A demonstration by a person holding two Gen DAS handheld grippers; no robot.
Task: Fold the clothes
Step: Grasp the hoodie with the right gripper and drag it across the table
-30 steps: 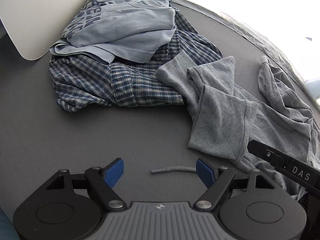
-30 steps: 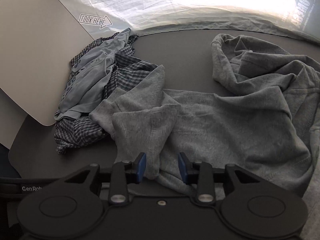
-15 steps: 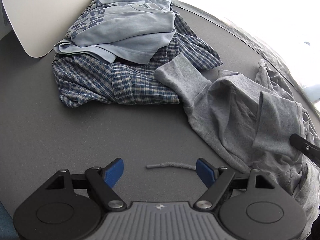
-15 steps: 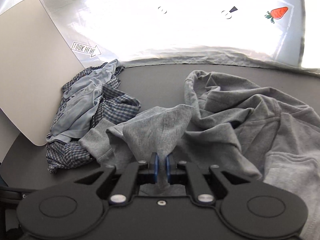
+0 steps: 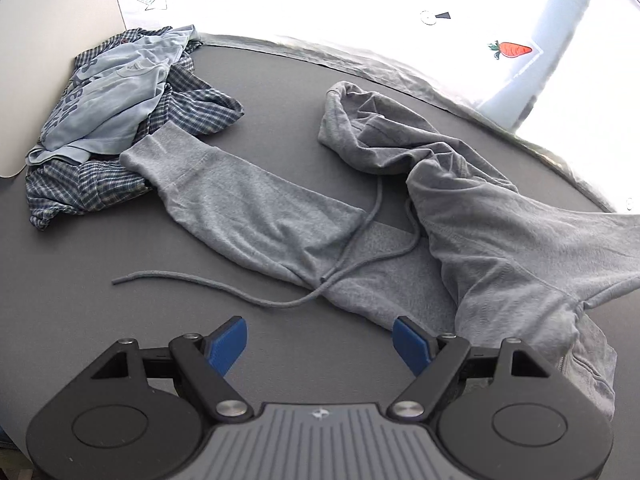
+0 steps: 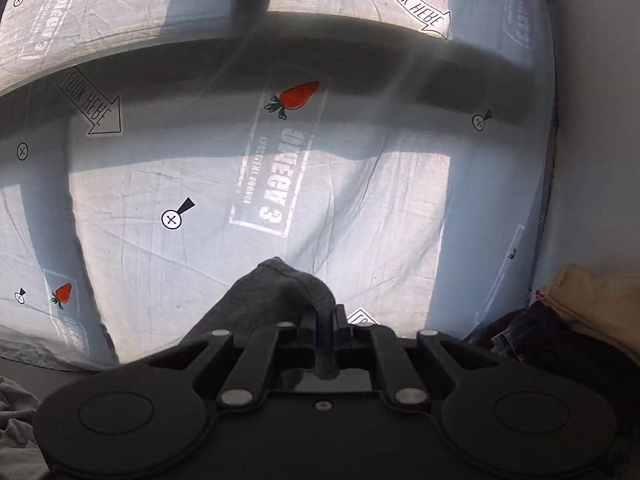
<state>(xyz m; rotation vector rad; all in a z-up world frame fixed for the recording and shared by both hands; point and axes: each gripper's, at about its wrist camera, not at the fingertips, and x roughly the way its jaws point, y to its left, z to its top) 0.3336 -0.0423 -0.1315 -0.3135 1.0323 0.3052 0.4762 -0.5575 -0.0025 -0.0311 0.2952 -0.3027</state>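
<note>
The right tool (image 6: 325,322) has pinched tight on a fold of the soft grey hooded sweatshirt (image 5: 500,232). The left tool (image 5: 320,346) is wide open with nothing in it, above the dark grey desk (image 5: 120,300). The sweatshirt lies spread on the desk, its sleeve touching a blue checked shirt (image 5: 100,184).

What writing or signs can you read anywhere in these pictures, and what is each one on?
"LOOK HERE", mirrored, in an arrow: printed sheet.
Large letters ending "3" under the carrot: mirrored, unreadable.
Small line beside them: blurred.
Dark lettering on the light blue shirt: crumpled, unreadable.
Circled "x" marks: sheet.
</note>
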